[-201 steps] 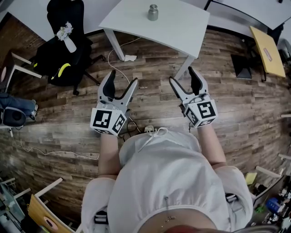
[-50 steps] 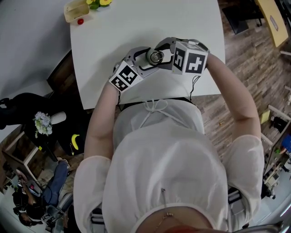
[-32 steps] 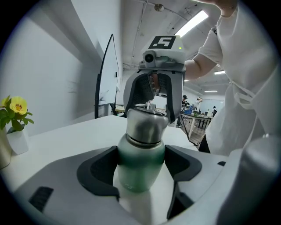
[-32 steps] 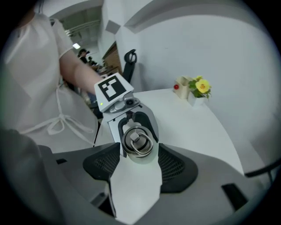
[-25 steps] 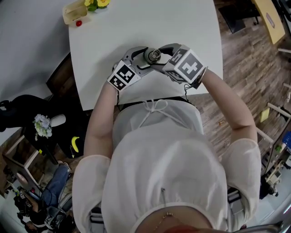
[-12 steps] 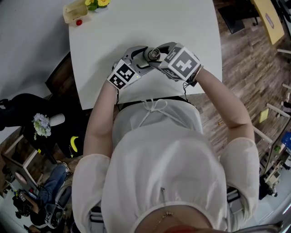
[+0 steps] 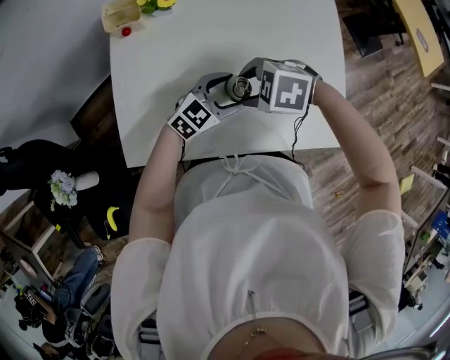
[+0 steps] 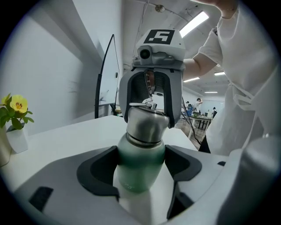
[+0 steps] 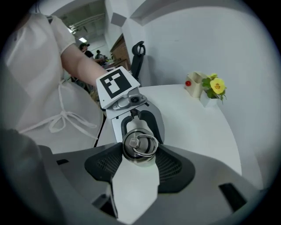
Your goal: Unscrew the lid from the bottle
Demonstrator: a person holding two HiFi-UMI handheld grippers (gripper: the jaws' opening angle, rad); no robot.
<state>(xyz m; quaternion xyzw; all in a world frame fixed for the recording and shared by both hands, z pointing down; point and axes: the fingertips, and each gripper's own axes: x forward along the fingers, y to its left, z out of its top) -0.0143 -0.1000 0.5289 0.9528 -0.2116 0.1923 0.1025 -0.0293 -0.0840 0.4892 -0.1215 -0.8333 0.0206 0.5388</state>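
The fingers [image 8: 99, 173] of the left gripper [image 8: 140, 169] press on both sides of the green body of the bottle [image 8: 139, 154], holding it upright. The fingers [image 9: 173, 167] of the right gripper [image 9: 138, 154] have just been closing and now sit against the steel lid [image 9: 138, 146] from either side, gripping it from above; the lid's wire ring lies flat on top. The lid is on the bottle's neck.

The bottle stands on the white tabletop [image 7: 211, 35], toward its near edge and right of the middle. Nothing else stands near it. At the far left corner, well apart, sits a small pale container [image 7: 118, 14] with a red dot beside it and a yellow flower [image 9: 216, 85].

Past the tabletop's right edge runs a wood-plank floor [image 7: 380, 126]. To the left, lower down, a black chair [image 7: 28, 165] stands with a bunch of white flowers [image 7: 62, 190] next to it and, near that, what may be a banana, too small to be sure.

Both of the person's bare forearms reach out from the white shirt [image 7: 246, 267]. The left comes in from the near left, its gripper held fairly level. The right, elbow out to the right, tilts its gripper steeply down over the lid, its marker cube [image 7: 285, 88] turned up toward the head view.
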